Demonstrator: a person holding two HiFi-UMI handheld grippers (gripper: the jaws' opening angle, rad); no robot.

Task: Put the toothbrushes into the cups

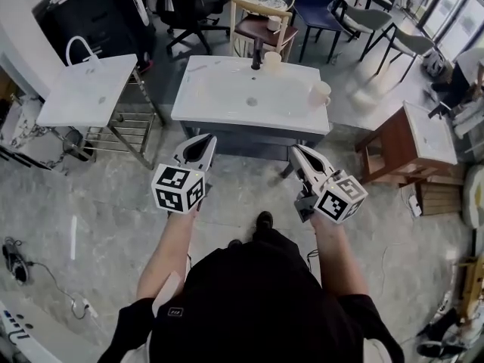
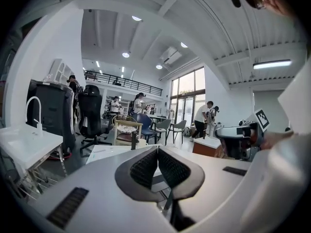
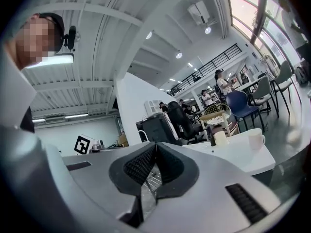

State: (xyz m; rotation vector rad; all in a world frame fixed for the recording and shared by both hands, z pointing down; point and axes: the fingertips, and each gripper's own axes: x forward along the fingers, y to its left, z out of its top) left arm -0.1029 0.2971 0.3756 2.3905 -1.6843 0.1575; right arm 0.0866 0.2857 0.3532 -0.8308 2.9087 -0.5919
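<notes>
A white washbasin table [image 1: 227, 89] stands ahead of me on the grey floor. Two pale cups rest on it: one [image 1: 272, 61] beside a dark faucet [image 1: 257, 55] at the back, the other [image 1: 320, 94] near the right edge. No toothbrush shows in any view. My left gripper [image 1: 206, 141] hangs short of the table's front edge, shut and empty; its pads [image 2: 146, 166] meet at the tips. My right gripper [image 1: 296, 151] is level with it to the right, also shut with nothing between its pads [image 3: 141, 165]. Both cups [image 3: 255, 139] [image 3: 220, 138] appear in the right gripper view.
A second white basin [image 1: 87, 89] with a white faucet stands at the left over a metal rack [image 1: 128, 131]. A brown wooden table [image 1: 412, 142] is at the right. Chairs [image 1: 261, 17] crowd behind the table. Cables [image 1: 45, 278] lie on the floor at lower left.
</notes>
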